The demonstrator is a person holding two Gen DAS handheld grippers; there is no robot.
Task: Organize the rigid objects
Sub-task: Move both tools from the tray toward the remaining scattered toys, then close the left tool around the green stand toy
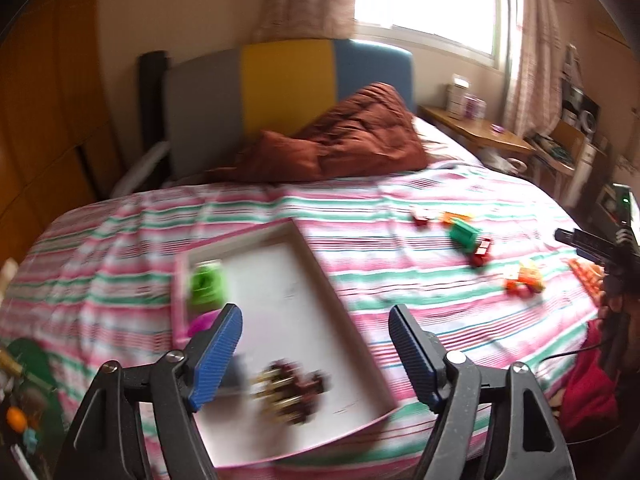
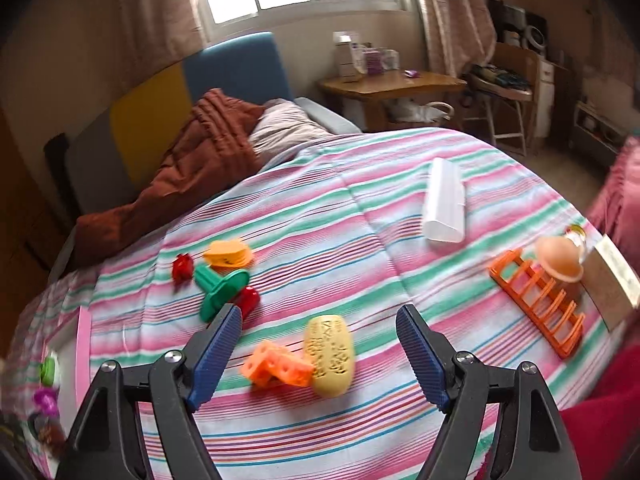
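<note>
orange block (image 2: pixel 276 368) lies between the right gripper's (image 2: pixel 319 354) spread fingers (image 2: pixel 218 350).

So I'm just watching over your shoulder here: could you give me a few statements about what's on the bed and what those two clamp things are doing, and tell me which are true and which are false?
1. The left gripper holds a toy. False: its jaws are open and hold nothing.
2. The white tray already has a green toy in it. True.
3. The right gripper is open above the bed. True.
4. The yellow oval piece lies in the tray. False: it lies on the striped bedspread, against an orange block.
5. The orange rack stands on the wooden desk. False: it is on the bed.
</note>
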